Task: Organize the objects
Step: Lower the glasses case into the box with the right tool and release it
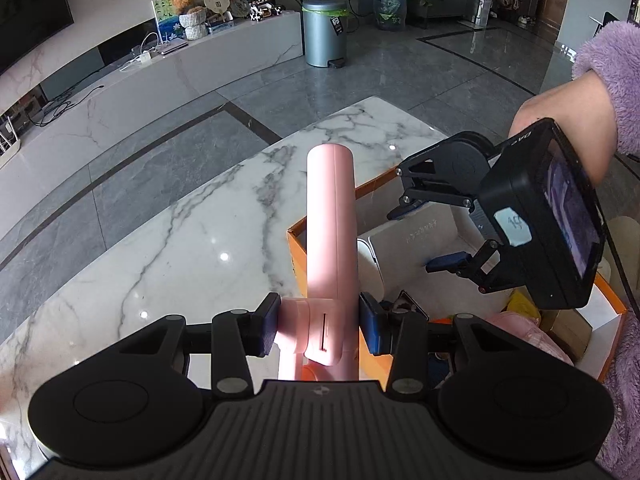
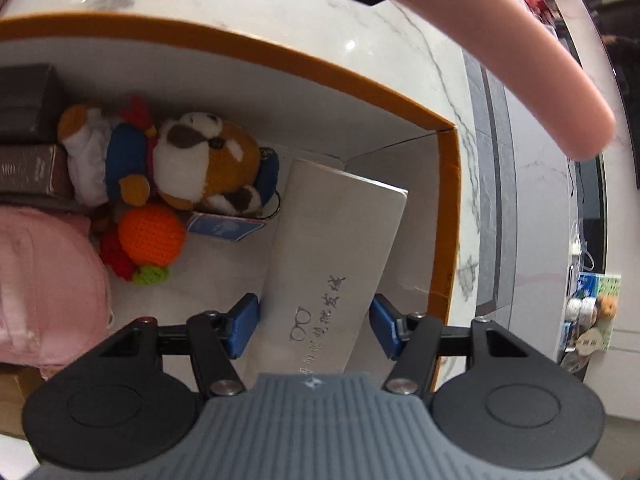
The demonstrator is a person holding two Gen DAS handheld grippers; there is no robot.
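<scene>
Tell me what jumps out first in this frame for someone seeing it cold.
The long pink tube stands out, clamped near its base in the left gripper and sticking out over the marble table. Next, the orange-rimmed box, where the right gripper hangs open over a grey glasses case. Beside that case lies a plush dog with a crocheted orange.

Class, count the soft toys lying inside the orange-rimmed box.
2. The bear plush lies against the far wall of the box; the crocheted orange sits just in front of it, beside the pink bag. Others may be hidden beneath.
</scene>
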